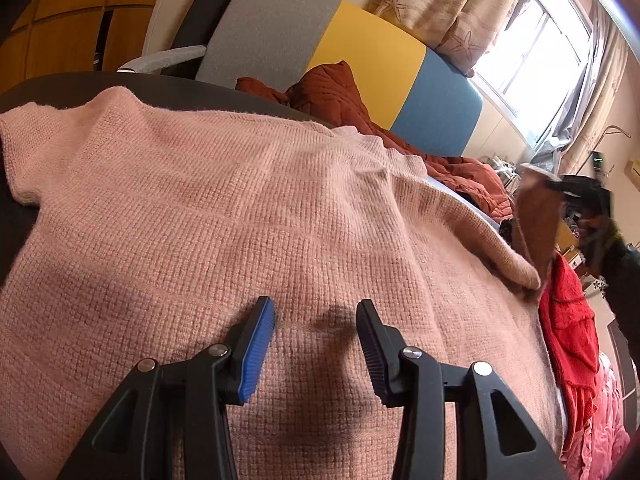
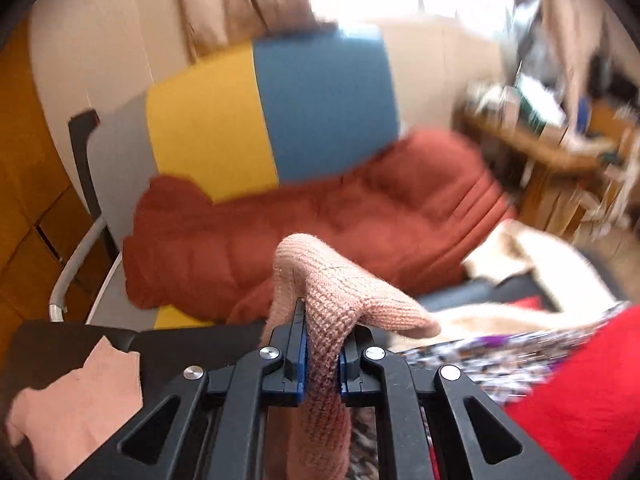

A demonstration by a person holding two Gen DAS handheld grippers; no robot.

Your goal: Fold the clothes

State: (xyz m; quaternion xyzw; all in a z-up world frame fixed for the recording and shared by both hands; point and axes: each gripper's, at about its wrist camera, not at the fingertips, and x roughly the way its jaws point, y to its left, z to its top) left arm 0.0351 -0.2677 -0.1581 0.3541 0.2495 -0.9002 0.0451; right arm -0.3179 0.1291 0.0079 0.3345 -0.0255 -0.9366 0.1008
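A pink knitted sweater lies spread over a dark table, filling most of the left wrist view. My left gripper hovers low over the sweater's middle, open, with nothing between its fingers. At the right edge of that view the sweater's corner is lifted, and the right gripper shows there as a dark shape. In the right wrist view my right gripper is shut on a bunched fold of the pink sweater, which hangs down between the fingers. Another part of the sweater lies on the table at lower left.
A chair with a grey, yellow and blue back stands behind the table, holding a rust-red quilted garment. A red knit and a pink garment lie to the right. A cluttered wooden desk and a window are beyond.
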